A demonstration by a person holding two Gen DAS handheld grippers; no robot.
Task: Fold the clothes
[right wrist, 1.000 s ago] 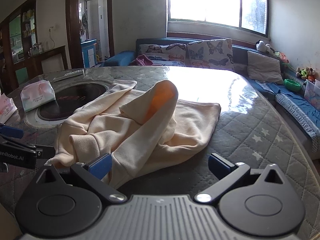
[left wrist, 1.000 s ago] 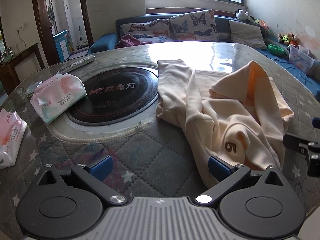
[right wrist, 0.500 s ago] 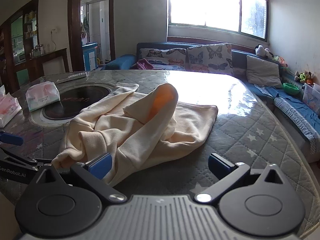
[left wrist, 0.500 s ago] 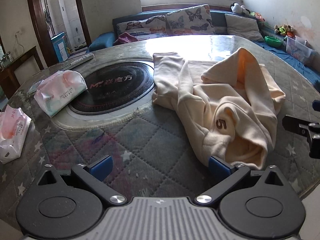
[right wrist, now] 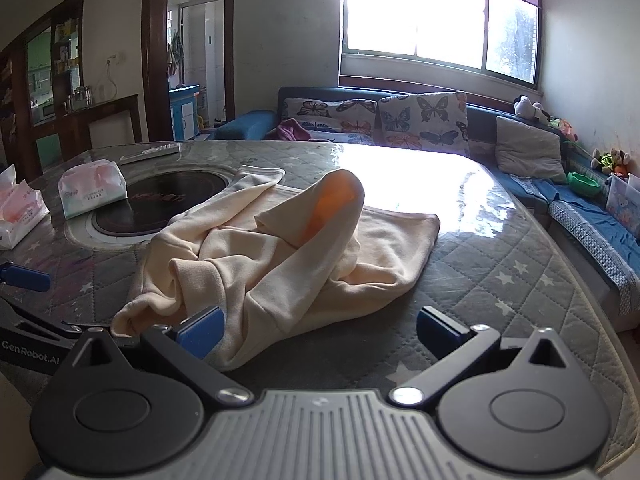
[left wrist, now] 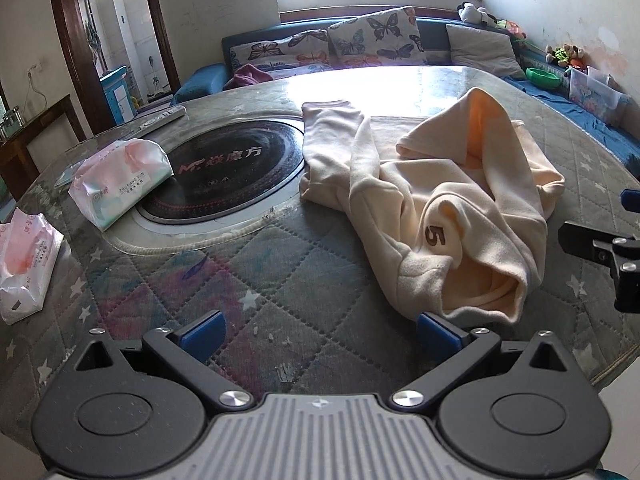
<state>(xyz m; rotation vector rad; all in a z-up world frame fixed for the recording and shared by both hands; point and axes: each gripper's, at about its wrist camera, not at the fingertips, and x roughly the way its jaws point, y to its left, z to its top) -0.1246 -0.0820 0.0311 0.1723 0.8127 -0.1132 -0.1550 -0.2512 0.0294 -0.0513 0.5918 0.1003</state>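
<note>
A cream sweatshirt (left wrist: 436, 200) with a brown "5" lies crumpled on the round quilted table (left wrist: 280, 280); one part stands up in a hump. It also shows in the right wrist view (right wrist: 280, 256). My left gripper (left wrist: 318, 330) is open and empty, just short of the garment's near hem, its right finger beside the cloth. My right gripper (right wrist: 318, 330) is open and empty, its left fingertip (right wrist: 200, 330) at the garment's near edge. Each gripper shows at the side of the other's view.
A black round hotplate (left wrist: 224, 176) is set in the table. A tissue pack (left wrist: 120, 180) lies on its left rim, another (left wrist: 28, 256) at the table's left edge. A remote (left wrist: 164, 118) lies at the far left. A sofa (right wrist: 380, 120) with cushions stands behind.
Both grippers have drawn back toward the table's near edge and risen a little. The sweatshirt has not moved.
</note>
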